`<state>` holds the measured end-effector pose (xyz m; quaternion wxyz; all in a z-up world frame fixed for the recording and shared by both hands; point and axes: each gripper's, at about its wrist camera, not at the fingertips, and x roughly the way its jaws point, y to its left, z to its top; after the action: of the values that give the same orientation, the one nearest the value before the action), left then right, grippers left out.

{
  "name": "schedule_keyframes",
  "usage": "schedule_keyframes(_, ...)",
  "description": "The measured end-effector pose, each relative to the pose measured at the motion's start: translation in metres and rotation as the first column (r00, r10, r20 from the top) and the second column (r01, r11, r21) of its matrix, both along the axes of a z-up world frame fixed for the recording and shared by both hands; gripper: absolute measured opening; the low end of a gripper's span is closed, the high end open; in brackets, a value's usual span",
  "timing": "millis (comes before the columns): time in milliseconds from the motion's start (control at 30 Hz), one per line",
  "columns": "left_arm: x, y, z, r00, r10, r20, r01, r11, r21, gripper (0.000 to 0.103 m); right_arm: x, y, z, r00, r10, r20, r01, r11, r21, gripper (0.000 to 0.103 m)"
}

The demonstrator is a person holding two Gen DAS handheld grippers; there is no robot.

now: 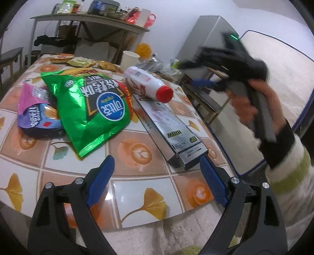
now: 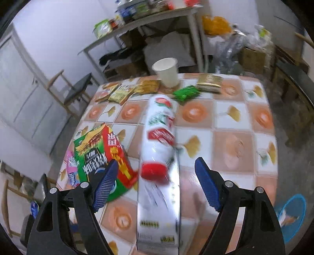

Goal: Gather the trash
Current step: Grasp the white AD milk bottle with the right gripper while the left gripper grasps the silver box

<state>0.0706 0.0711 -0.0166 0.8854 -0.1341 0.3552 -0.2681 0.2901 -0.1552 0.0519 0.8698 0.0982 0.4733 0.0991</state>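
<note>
A green chip bag lies on the patterned table, partly over a purple snack bag. A white bottle with a red cap rests on the far end of a flat silver box. My left gripper is open over the table's near edge, with nothing between its fingers. A hand holds my right gripper, blurred, to the right of the bottle. In the right wrist view my right gripper stands open above the bottle and the box, its pads touching neither. The green bag lies to the left.
A paper cup, a small green wrapper and gold sachets lie at the table's far side. A blue basket sits on the floor at the lower right. A cluttered shelf table and a chair stand behind.
</note>
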Motion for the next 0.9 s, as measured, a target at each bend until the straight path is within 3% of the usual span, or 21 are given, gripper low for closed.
schedule_keyframes(267,0.008,0.001,-0.008,1.0,-0.004,-0.011,0.003,1.0,-0.022,0.084,0.092,0.043,-0.046,0.982,0.082,-0.171,-0.115,0.975,-0.19,0.077)
schedule_keyframes(333,0.008,0.003,-0.009,1.0,-0.002,-0.018,0.001,1.0,-0.03,0.084,0.104,0.045,-0.062,0.968,0.094,-0.231,-0.141,0.971,-0.194,0.065)
schedule_keyframes(400,0.009,0.004,-0.009,1.0,0.001,-0.02,-0.001,0.999,-0.037,0.084,0.106,0.041,-0.066,0.965,0.1,-0.242,-0.141,0.977,-0.159,0.063)
schedule_keyframes(667,0.018,0.003,-0.011,1.0,-0.012,-0.026,0.011,0.998,-0.059,0.084,0.065,0.014,-0.035,0.982,0.104,-0.156,-0.123,0.985,-0.119,0.062)
schedule_keyframes(800,0.018,-0.002,-0.011,0.999,-0.028,-0.015,0.027,0.998,-0.062,0.084,0.027,-0.024,-0.018,0.992,0.042,-0.121,-0.057,0.99,-0.13,0.062)
schedule_keyframes(900,0.021,-0.007,-0.01,0.999,-0.036,-0.012,0.035,0.998,-0.057,0.084,0.0,-0.047,-0.022,0.991,-0.004,-0.131,-0.013,0.991,-0.134,0.062)
